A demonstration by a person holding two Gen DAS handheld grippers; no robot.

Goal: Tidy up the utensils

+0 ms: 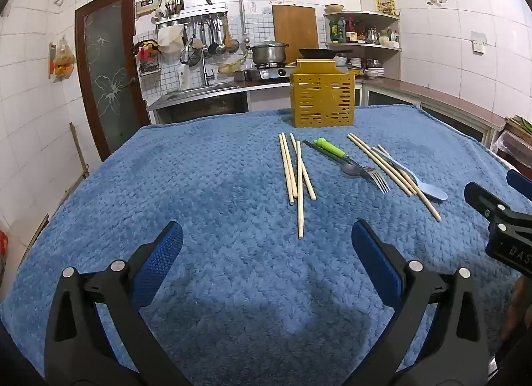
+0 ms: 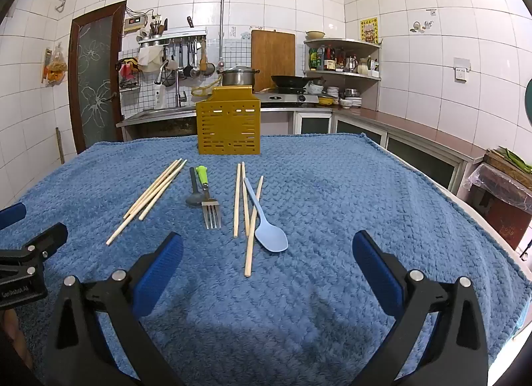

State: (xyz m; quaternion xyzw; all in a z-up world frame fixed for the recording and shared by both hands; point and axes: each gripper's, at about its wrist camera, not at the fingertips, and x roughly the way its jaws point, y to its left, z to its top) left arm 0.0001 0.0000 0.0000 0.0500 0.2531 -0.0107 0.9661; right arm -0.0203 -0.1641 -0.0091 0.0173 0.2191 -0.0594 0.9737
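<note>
A yellow slotted utensil holder (image 1: 322, 97) (image 2: 228, 123) stands upright at the far side of the blue towel. In front of it lie several wooden chopsticks in a left group (image 1: 297, 173) (image 2: 151, 194) and a right group (image 1: 390, 169) (image 2: 244, 201). Between the groups are a green-handled fork (image 1: 352, 163) (image 2: 208, 201) and a dark spoon (image 1: 347, 168) (image 2: 194, 191). A light blue spoon (image 1: 417, 178) (image 2: 266, 223) rests on the right chopsticks. My left gripper (image 1: 266, 253) and right gripper (image 2: 266, 263) hover open over the near towel, nothing between their blue pads.
The blue towel (image 1: 166, 186) (image 2: 365, 193) covers the whole table. Behind it runs a kitchen counter with a sink (image 1: 199, 88), a pot (image 1: 268, 51) and a wok (image 2: 288, 81). A plastic-lined bin (image 2: 502, 193) stands off the table's right edge.
</note>
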